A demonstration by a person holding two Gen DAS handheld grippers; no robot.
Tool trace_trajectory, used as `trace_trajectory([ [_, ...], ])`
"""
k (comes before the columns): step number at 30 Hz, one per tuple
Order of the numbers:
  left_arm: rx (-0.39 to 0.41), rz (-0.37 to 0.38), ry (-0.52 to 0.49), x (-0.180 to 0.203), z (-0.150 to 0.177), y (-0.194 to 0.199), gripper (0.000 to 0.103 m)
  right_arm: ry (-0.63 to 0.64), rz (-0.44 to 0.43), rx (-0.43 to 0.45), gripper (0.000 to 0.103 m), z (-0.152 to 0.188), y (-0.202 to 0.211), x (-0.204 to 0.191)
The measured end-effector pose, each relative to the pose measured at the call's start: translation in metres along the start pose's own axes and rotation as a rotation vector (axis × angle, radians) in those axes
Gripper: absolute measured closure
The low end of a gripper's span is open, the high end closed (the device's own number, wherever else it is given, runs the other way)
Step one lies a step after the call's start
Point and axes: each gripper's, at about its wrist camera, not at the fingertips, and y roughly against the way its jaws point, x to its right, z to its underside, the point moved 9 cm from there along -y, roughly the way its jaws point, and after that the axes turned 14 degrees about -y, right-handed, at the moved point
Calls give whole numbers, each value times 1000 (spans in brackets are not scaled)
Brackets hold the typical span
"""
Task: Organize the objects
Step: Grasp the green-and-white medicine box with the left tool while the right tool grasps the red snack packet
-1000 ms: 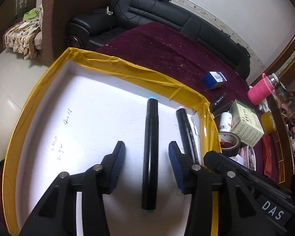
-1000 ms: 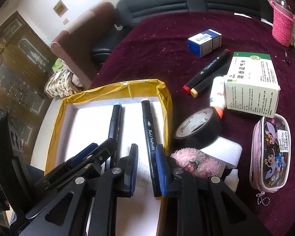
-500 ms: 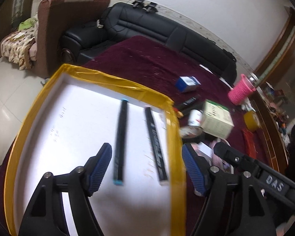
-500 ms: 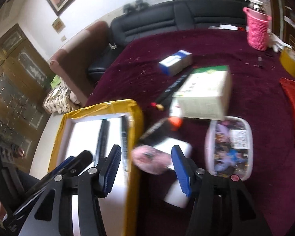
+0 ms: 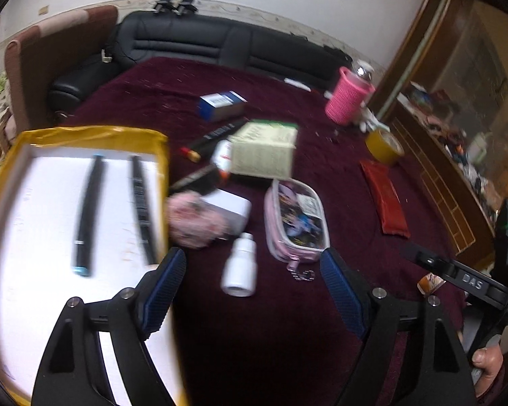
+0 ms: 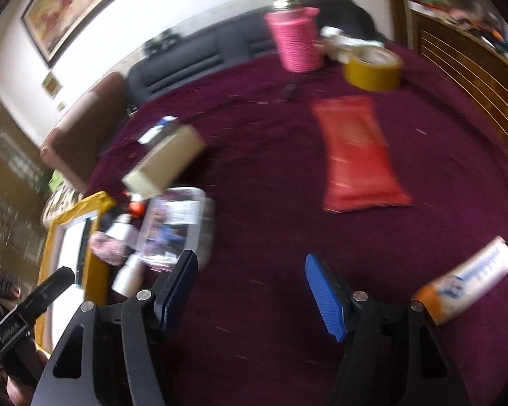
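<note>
A white tray with a yellow taped rim (image 5: pixel 84 132) holds two black markers (image 5: pixel 86 213) (image 5: pixel 142 203) lying side by side. My left gripper (image 5: pixel 254 287) is open and empty, over the maroon cloth right of the tray, just short of a small white bottle (image 5: pixel 240 269). My right gripper (image 6: pixel 250 291) is open and empty, above bare maroon cloth, with the tray (image 6: pixel 96 208) far to its left. Two more markers (image 5: pixel 213 137) lie on the cloth beyond the tray.
On the cloth lie a pink fluffy item (image 5: pixel 194 220), a pink pencil case (image 5: pixel 296 220), a green-white box (image 5: pixel 264 150), a blue box (image 5: pixel 221 104), a red packet (image 6: pixel 355 152), yellow tape (image 6: pixel 372 64), a pink knitted cup (image 6: pixel 296 39) and an orange-white tube (image 6: pixel 467 284).
Both grippers opened wide, left the markers in the tray and swung right over the cloth. The views are blurred with motion.
</note>
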Motion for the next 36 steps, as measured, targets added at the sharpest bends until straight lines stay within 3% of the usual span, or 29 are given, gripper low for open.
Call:
trace_trajectory([
  [7, -35, -1, 13, 19, -17, -39, 22, -88, 6, 25, 31, -12, 19, 68],
  [12, 9, -98, -10, 4, -57, -53, 20, -110, -19, 48, 30, -18, 31, 92],
  [17, -3, -156, -61, -14, -90, -80, 19, -156, -41, 69, 27, -25, 40, 112],
  [24, -109, -133, -86, -19, -111, -133, 15, -196, -37, 76, 26, -31, 43, 138],
  [29, -189, -209, -200, -8, -107, -156, 10, -194, -28, 78, 26, -35, 42, 142],
  [32, -200, -241, -229, -4, -102, -160, 17, -180, -28, 79, 26, -36, 41, 137],
  [36, -173, -203, -212, 4, -100, -154, 34, -172, -35, 73, 26, -36, 38, 131],
])
